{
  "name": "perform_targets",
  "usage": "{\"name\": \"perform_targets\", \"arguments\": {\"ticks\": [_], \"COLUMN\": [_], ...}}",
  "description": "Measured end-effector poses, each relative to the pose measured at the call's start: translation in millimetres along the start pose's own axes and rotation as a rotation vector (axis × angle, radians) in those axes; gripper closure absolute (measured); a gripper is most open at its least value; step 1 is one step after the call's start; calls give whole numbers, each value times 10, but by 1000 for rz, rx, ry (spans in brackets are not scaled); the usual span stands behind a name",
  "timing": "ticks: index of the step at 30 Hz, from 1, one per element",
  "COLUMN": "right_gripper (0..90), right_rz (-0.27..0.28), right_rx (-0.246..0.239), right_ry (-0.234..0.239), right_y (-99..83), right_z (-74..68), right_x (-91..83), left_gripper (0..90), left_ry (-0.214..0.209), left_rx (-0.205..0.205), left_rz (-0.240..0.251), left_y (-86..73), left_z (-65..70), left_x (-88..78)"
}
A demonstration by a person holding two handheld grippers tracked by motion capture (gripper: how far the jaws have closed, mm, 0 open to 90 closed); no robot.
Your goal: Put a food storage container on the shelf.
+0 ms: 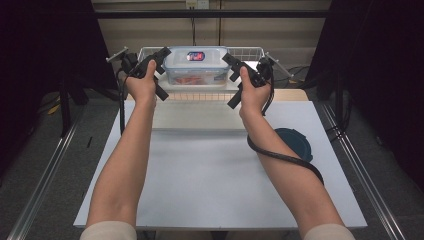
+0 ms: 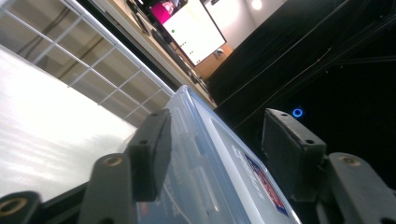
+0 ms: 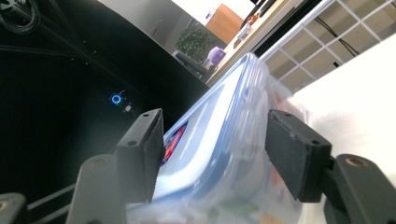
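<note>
A clear plastic container (image 1: 196, 67) with a bluish lid and a red-and-blue label sits in a white wire basket (image 1: 250, 50) at the table's far end; something red shows inside it. My left gripper (image 1: 162, 70) is at its left end and my right gripper (image 1: 233, 77) at its right end. In the left gripper view the jaws (image 2: 219, 140) straddle the lid edge of the container (image 2: 210, 172), with a gap at the right pad (image 2: 289, 149). In the right gripper view the jaws (image 3: 217, 144) stand either side of the container (image 3: 233, 102) without squeezing it.
A round dark blue lid (image 1: 296, 145) lies on the white table (image 1: 210, 180) at the right. A pale raised board (image 1: 200, 117) runs across in front of the basket. Dark curtains flank both sides, and metal rails run along the table's edges.
</note>
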State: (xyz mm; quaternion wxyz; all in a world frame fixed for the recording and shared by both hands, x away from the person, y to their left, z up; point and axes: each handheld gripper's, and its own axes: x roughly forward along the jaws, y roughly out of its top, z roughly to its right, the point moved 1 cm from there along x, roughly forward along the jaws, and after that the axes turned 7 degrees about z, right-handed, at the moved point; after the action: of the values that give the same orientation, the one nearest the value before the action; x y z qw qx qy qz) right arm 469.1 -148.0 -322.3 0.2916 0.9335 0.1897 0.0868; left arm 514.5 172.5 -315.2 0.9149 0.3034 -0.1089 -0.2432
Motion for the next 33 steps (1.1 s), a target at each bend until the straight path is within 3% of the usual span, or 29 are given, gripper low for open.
{"name": "perform_targets", "arguments": {"ticks": [6,12,18,26,31,33], "right_gripper": [333,315,312,291,279,275], "right_rz": [-11,-19,-30,-63,-80,-87], "right_rx": [-5,-3,14,-7,-28,-21], "right_ry": [31,36,39,58,52,54], "right_y": [-68,-120,-157,-177,-182,-180], "right_z": [-21,16,73,124,206,250], "right_x": [-191,-354,-490,-722,-854,-904], "left_gripper": [348,284,248,210,188,186], "left_ry": [0,-38,-58,-68,-79,-86], "left_rx": [37,67,66,72,44,54], "left_rz": [-8,-12,-43,-64,-107,-128], "left_y": [-60,-153,-270,-491,-586,-616], "left_z": [91,195,220,173,153,143], "left_x": [-218,-363,-441,-573,-618,-646]}}
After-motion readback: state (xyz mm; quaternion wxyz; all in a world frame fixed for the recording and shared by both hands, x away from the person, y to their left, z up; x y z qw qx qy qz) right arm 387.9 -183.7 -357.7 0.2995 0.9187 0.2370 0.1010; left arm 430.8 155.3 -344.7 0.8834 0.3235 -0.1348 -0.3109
